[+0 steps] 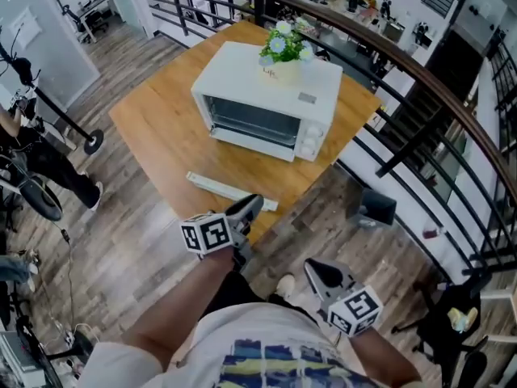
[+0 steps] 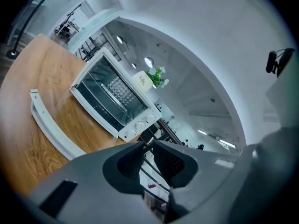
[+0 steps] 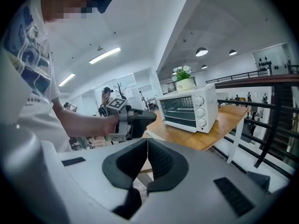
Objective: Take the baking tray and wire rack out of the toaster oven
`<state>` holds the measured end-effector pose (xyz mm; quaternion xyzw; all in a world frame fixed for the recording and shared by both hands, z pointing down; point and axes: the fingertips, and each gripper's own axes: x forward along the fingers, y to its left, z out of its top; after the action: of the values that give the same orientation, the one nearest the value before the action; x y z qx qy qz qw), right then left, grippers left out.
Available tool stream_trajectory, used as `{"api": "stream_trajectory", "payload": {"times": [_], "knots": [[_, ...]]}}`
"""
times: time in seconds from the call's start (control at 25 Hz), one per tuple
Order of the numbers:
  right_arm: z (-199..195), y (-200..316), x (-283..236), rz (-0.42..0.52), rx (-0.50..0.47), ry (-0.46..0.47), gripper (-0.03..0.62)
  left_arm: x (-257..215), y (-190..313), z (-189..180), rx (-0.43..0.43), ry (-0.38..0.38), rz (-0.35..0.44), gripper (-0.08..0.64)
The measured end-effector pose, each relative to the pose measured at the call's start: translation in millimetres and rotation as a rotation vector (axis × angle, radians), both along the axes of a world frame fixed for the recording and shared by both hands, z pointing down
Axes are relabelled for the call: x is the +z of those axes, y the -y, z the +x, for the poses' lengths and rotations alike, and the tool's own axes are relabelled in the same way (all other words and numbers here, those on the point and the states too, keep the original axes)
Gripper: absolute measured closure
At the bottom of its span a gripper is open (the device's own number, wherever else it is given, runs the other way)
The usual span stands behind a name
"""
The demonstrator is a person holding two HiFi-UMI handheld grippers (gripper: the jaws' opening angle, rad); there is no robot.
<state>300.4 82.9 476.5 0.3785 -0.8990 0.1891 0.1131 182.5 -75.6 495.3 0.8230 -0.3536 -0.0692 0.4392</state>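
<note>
Toaster oven (image 1: 266,103) sits on the wooden tabletop (image 1: 157,132), white and boxy. Its long side runs from upper left to lower right. Its closed glass door (image 1: 246,124) faces the person, with knobs (image 1: 309,141) at the right end and a flowerpot (image 1: 283,69) on top. Left gripper (image 1: 254,203) fingers stand slightly apart, empty; right gripper (image 1: 313,269) fingers are pressed together, empty.

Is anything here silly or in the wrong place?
Yes, two things. A flower pot sits on top of the toaster oven, an odd spot for a plant because ovens get hot. A long white bar lies loose on the table in front of the oven; I cannot tell what it is. Nothing looks spilled.
</note>
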Motion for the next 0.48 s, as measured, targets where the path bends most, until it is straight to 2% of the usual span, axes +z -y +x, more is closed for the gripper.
{"api": "stream_trajectory", "payload": {"times": [0.2, 0.48], "knots": [[9.6, 18.1, 4.3, -0.016, 0.014, -0.016, 0.586, 5.5, 42.1, -3.1, -0.065, -0.077, -0.048, 0.495], [-8.2, 50.8, -7.1, 0.016, 0.088, -0.043, 0.583, 11.0, 112.9, -16.6, -0.076, -0.110, -0.053, 0.495]]}}
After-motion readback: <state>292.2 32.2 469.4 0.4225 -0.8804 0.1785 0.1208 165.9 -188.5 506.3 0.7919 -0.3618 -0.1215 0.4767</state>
